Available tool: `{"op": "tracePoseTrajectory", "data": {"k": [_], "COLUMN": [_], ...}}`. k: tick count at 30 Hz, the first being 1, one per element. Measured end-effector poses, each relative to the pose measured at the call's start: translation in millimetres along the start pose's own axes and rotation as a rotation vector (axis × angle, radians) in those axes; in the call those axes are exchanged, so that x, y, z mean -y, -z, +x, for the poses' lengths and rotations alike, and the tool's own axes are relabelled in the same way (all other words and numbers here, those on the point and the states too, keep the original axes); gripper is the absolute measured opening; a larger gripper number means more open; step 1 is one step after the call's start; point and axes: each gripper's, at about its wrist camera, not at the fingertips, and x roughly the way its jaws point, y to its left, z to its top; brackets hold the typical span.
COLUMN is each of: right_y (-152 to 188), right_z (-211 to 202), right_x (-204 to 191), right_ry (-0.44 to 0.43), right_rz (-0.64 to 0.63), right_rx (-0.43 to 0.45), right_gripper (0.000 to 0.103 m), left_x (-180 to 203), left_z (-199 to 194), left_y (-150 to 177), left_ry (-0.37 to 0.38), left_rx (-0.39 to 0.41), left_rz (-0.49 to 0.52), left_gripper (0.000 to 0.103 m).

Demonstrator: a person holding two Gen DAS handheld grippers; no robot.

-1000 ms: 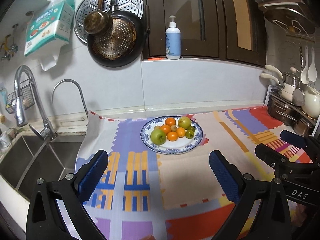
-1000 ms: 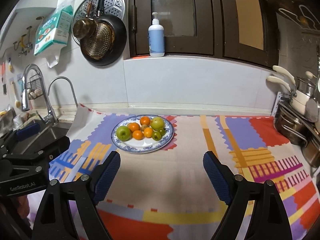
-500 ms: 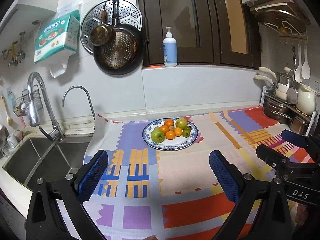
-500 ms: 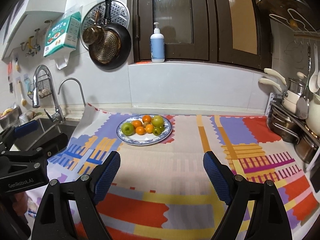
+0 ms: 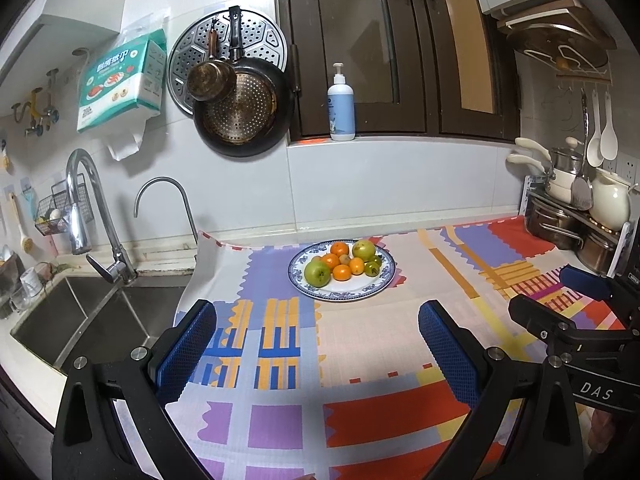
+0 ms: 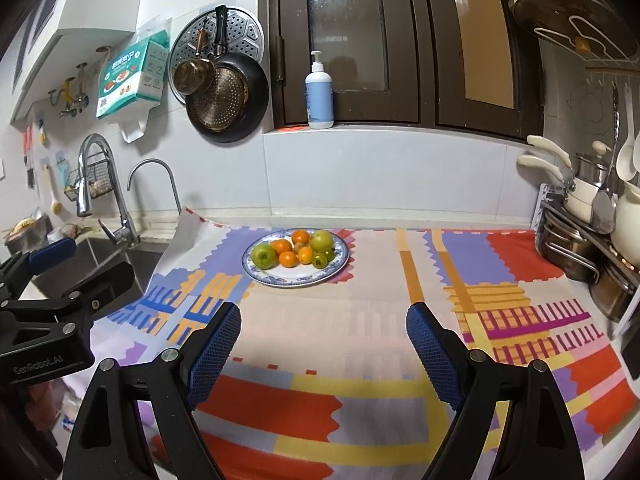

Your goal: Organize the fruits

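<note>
Left claw (image 5: 316,344): jaws spread wide, nothing between the pads; it hangs over the patterned mat (image 5: 360,352), angled down toward the fruit
Right claw (image 6: 322,344): also wide open and empty; its black frame shows at the right edge of the left wrist view
Fruit place: all on the blue-rimmed plate (image 5: 380,282), ahead of both claws and well apart from them; straight ahead of the left claw, ahead and to the left of the right claw
Fruit pile: two green apples (image 5: 318,273) at either side, several oranges (image 5: 341,272) between, small dark-green fruits (image 5: 372,268) on the right; all touching or nearly so
Pointing and long axis: the fruits are round, so no clear long axis; the stem ends seem to face up, though too small to be sure
Risk, crowding: wide jaws closing on one fruit could nudge its neighbours off the shallow plate; round fruit would roll across the tabletop
Risk, sink (image 5: 80,320): it lies left of the left claw; a fruit rolling that way could drop in
Risk, claws: both aim at one plate, so they could collide
</note>
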Motion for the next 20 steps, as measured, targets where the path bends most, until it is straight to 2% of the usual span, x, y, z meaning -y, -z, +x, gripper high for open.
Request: {"op": "tracePoseTrajectory", "data": {"k": [20], "right_y": [1.7], "right_z": [-7.1], "right_x": [-4.8], "right_ry": [-0.002], "right_rz": [-0.014], "right_rx": [0.006], "right_gripper": [0.085], "left_x": [-2.4], "left_z": [-4.7], "left_y": [6.1], "left_ry": [0.003], "left_rx": [-0.012], "left_rz": [-0.012], "left_gripper": [0.103]}}
